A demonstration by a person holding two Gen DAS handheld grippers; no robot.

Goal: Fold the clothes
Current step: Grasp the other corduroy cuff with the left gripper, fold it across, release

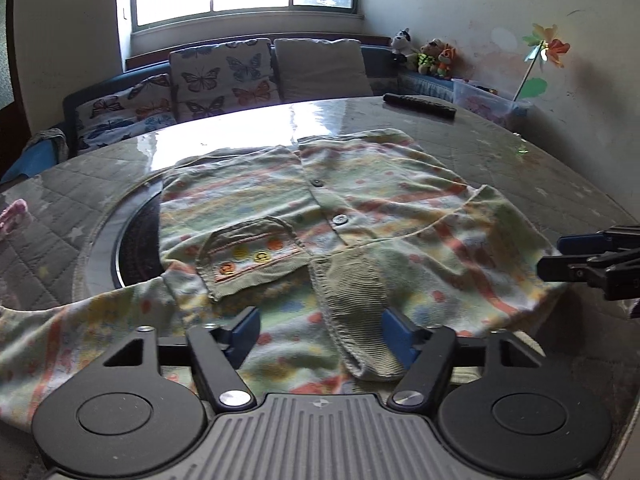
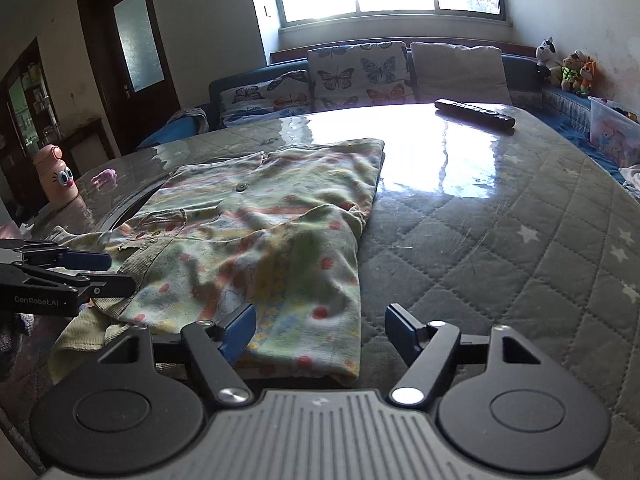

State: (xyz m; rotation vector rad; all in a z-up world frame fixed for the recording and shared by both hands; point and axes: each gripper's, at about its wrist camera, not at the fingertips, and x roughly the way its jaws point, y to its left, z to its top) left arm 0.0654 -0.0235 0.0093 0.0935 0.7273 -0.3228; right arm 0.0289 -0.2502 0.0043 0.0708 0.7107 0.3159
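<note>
Fingers of our left gripper (image 1: 320, 334) sit part open over the cardigan (image 1: 320, 208), ribbed cuff (image 1: 352, 300) between them, unpinched. Our right gripper (image 2: 320, 334) gapes wide at its near edge. Cardigan lies spread on the table (image 2: 500, 240).

Pale green, orange-striped and multicoloured-dotted knit is seen on the cardigan (image 1: 360, 208) (ribbed olive cuff); grey star-quilted cloth covers the table (image 2: 520, 248); butterflies pattern the cushions (image 1: 220, 76), upper left.

Soft knit cardigan (image 1: 360, 208), glossy table (image 1: 280, 120)
</note>
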